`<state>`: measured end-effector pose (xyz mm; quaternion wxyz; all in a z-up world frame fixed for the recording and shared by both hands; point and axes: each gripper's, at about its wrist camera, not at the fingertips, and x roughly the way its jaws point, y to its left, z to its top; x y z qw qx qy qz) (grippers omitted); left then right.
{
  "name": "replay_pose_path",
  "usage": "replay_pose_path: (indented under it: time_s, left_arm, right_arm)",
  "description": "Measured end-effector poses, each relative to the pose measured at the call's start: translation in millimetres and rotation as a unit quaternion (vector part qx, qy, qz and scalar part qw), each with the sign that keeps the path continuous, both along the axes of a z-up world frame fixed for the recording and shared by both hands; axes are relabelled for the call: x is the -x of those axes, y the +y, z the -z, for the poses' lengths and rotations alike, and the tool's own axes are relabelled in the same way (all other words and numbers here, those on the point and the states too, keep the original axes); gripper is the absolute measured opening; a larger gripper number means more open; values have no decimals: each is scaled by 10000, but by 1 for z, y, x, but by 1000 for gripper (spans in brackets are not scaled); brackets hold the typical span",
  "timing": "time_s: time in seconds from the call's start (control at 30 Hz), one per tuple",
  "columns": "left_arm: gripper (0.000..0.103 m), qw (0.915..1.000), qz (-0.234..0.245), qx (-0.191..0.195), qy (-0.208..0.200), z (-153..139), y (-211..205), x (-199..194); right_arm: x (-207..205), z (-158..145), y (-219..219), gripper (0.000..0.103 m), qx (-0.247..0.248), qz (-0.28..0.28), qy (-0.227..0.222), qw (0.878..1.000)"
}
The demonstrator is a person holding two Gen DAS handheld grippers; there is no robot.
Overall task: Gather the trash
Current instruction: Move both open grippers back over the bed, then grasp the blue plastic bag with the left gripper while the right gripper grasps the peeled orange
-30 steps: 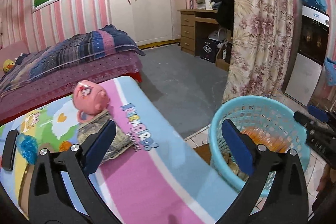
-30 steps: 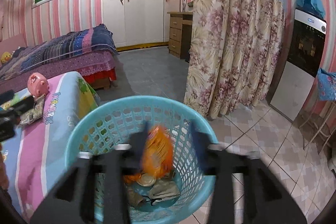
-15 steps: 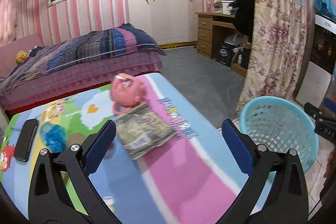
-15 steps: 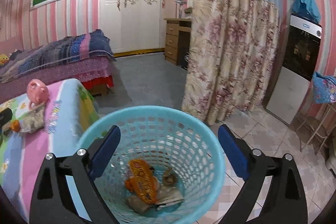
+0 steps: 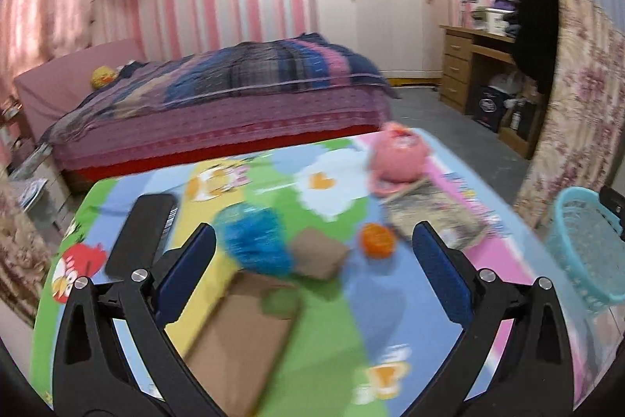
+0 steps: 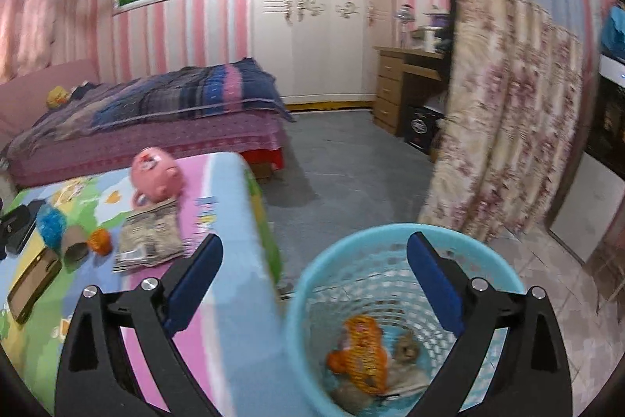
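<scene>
The right gripper [image 6: 314, 274] stands wide open and empty above the near rim of the blue basket [image 6: 312, 276], which sits on the floor just beside the right edge of the table [image 6: 242, 339]. A second ago an orange snack bag [image 6: 361, 352] was between its jaws over the basket; the jaws have just been opening, and now the bag lies at the bottom of the basket with some other crumpled trash, so this piece is delivered. The left gripper [image 5: 312, 274] is also open and holds nothing. Its view has swung away from the basket toward the middle of the table, and the picture is blurred. In front of it lie a blue fluffy ball [image 5: 254, 241], a brown cardboard tube [image 5: 318, 253] and a small orange ball of wrapper [image 5: 377, 240], near to each other. A printed snack packet [image 6: 150, 239] lies closer to the right edge, just beside a pink piggy bank [image 6: 156, 174]. A black phone [image 5: 140, 235] and a brown flat case [image 5: 242, 339] lie at the left side and are probably not trash. I judge that the next step is to pick the tube, the orange wrapper or the packet, most likely with the left gripper.
</scene>
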<state>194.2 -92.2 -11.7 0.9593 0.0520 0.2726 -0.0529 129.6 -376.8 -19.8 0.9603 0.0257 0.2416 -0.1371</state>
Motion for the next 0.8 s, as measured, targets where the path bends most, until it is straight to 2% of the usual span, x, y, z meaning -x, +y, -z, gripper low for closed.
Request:
replay_pose_path:
  time_s: [0.13,0.27,0.6,0.67,0.73,0.77,0.8]
  left_arm:
    - [97,9991,-362,29,236,24,33,-20]
    - [97,9981,-374,-52,493,40,48,-37]
    - [96,9958,-343,132,834,63,40,-69]
    - [85,9952,-257,201,928,65,37,-75]
    - [64,9937,-105,294,1073,68,35,-80]
    - [59,9929,-54,322,1145,70,36,-83]
    - [48,9926,-41,333,1165,70,36,-83]
  right_arm:
    - [-15,8,31,94,138,-274,165,9994]
    - [-28,16,53,94,304,-396,330,9982]
    - [-48,36,71,97,265,-385,570,9973]
    - [-51,39,71,98,184,-359,599,9974]
    - [-55,41,72,98,166,-336,633,9973]
    - [-57,41,73,98,167,-333,645,9972]
    - [-58,42,75,98,155,-338,659,9971]
